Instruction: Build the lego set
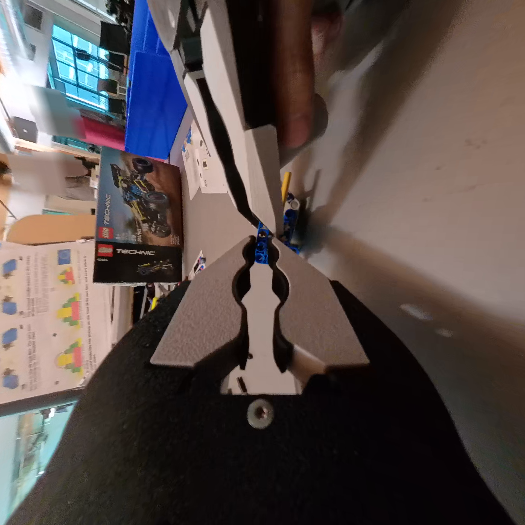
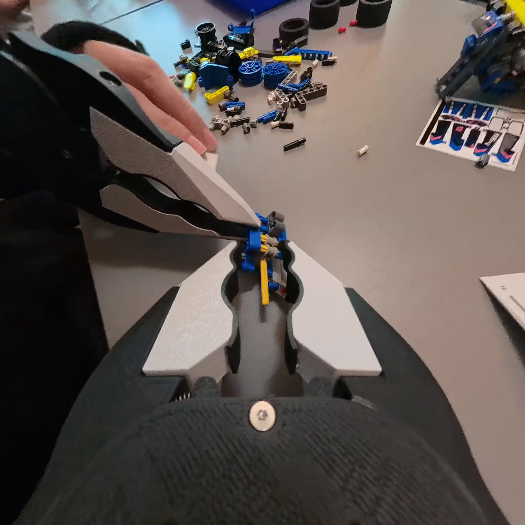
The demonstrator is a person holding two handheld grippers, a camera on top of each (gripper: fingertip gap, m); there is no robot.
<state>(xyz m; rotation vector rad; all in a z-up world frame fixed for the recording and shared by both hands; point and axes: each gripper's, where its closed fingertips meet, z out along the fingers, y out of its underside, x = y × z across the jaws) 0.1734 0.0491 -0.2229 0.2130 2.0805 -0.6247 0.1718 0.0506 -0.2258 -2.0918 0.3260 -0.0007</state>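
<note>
A small blue Lego sub-assembly [image 2: 251, 250] with grey connectors and a yellow axle [image 2: 264, 281] is held above the grey table between both grippers. My right gripper [image 2: 261, 244] is shut on its sides. My left gripper [image 2: 254, 227] comes in from the left and is shut on its blue beam [image 1: 261, 250]. In the left wrist view my left gripper [image 1: 262, 244] pinches that beam, and the right gripper [image 1: 267, 221] reaches down from above onto the rest of the assembly [image 1: 291, 224]. Much of the assembly is hidden by the fingers.
A pile of loose blue, yellow, black and grey parts [image 2: 255, 71] lies far ahead, with black tyres [image 2: 324, 11] behind it. A partly built blue car [image 2: 488, 51] and a sticker sheet [image 2: 471, 133] lie at the right. The set's box [image 1: 136, 216] stands beside an instruction sheet [image 1: 42, 312]. The grippers are tip to tip, or close to it. Both grippers' tips are roughly 25 centimeters from the partly built blue car [image 2: 488, 51].
</note>
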